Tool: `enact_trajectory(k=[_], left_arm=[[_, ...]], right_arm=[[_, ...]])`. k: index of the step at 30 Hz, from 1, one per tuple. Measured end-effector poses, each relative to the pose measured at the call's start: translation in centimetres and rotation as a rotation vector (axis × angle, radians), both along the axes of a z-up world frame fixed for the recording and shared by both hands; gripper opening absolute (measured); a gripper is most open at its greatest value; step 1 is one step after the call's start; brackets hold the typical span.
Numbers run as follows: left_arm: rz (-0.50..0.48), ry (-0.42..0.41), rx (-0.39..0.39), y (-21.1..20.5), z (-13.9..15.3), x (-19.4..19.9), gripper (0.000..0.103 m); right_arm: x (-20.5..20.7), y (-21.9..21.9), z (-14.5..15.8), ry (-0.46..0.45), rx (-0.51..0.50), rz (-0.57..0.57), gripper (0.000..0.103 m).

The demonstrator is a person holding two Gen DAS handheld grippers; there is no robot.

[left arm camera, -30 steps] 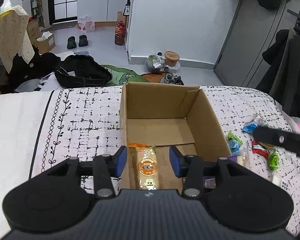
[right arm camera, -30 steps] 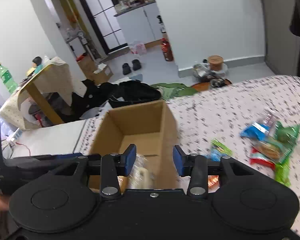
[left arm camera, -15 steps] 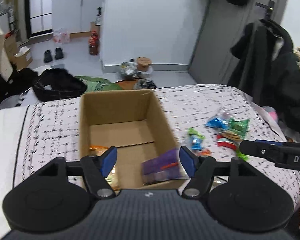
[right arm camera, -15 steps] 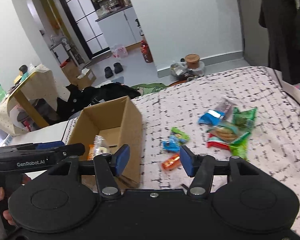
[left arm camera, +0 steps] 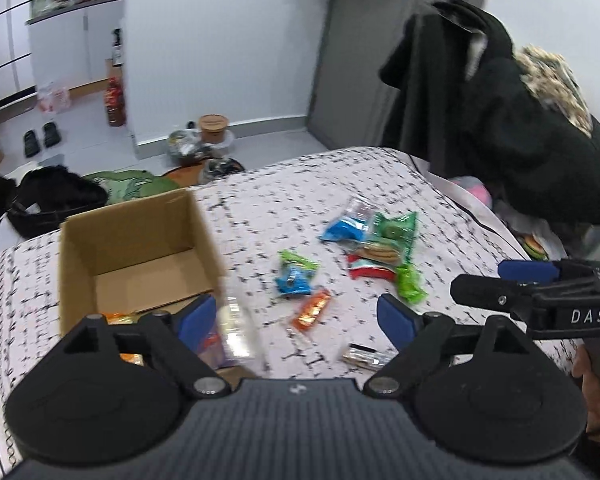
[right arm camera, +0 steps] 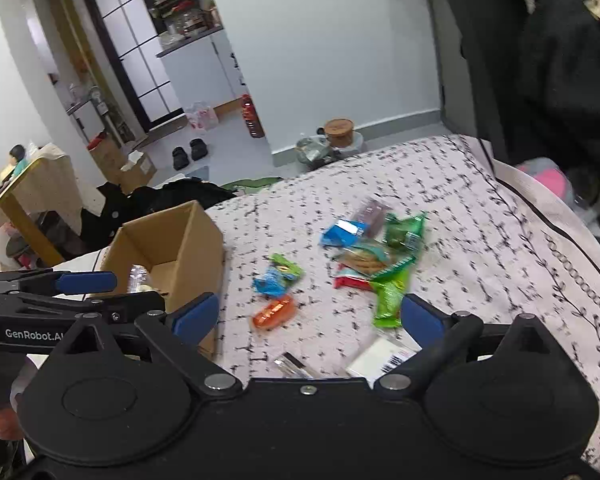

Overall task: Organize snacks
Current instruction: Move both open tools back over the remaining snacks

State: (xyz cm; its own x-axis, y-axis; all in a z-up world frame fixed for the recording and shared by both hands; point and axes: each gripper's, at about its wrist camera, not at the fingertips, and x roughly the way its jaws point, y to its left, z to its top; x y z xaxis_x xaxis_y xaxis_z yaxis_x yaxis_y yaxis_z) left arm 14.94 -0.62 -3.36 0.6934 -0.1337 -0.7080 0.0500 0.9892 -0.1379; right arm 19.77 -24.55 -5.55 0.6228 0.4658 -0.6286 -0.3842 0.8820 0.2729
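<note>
I have both grippers over the bed with the black-flecked white cover (left arm camera: 340, 184), looking down at the snacks.

My left gripper (left arm camera: 296, 316) has its blue-padded fingers (left arm camera: 394, 322) spread wide; they have just been opening, and nothing is pinched between them. A clear plastic packet (left arm camera: 236, 330) shows blurred just beside the left pad, at the near right corner of the open brown cardboard box (left arm camera: 80, 256); I cannot tell whether it is inside the box. An orange packet (left arm camera: 118, 316) lies in the box's near end.

My right gripper (right arm camera: 308, 316) is also spread wide, its fingers (right arm camera: 422, 320) having just been opening, with nothing held.

The loose snacks lie on the cover to the right of the box: an orange wrapped bar (right arm camera: 274, 312) nearest, a small blue and green packet (right arm camera: 278, 276) behind it, then a cluster well apart from the box with a blue packet (right arm camera: 342, 232), a green packet (right arm camera: 404, 230), a biscuit pack (right arm camera: 364, 260) and a bright green wrapper (right arm camera: 388, 300). A small silver packet (left arm camera: 366, 354) and a white barcoded card (right arm camera: 384, 356) lie close under the fingers.
</note>
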Motion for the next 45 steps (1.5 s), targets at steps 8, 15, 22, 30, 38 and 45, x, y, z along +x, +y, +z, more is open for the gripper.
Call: enact_trajectory(k=[8,15,22,30,38,45], left_arm=[[-0.051,0.008,0.013,-2.4,-0.7,0.9,0.087],[-0.081,0.035,-0.007,-3.9,-2.1,1.6,0.087],[-0.086,0.081,-0.004,-5.6,-4.3,2.5,0.084],[-0.088,0.132,-0.004,-6.7,-6.8,3.3,0.084],[-0.089,0.149,0.008,-7.3,-9.1,4.0,0.084],[-0.099,0.175,-0.001,-7.8,-11.1,4.8,0.082]], right_arm=[[0.1,-2.4,-1.4,0.032,-0.007,-0.037,0.100],[0.4,-3.6,-2.6,0.052,-0.009,-0.050,0.098],[0.5,-4.5,-3.8,0.066,-0.021,-0.046,0.094],[0.6,-5.1,-5.3,0.082,-0.033,-0.040,0.092],[0.9,-5.5,-6.6,0.120,-0.043,-0.034,0.090],[1.6,-5.3,-7.2,0.131,-0.062,-0.027,0.090]])
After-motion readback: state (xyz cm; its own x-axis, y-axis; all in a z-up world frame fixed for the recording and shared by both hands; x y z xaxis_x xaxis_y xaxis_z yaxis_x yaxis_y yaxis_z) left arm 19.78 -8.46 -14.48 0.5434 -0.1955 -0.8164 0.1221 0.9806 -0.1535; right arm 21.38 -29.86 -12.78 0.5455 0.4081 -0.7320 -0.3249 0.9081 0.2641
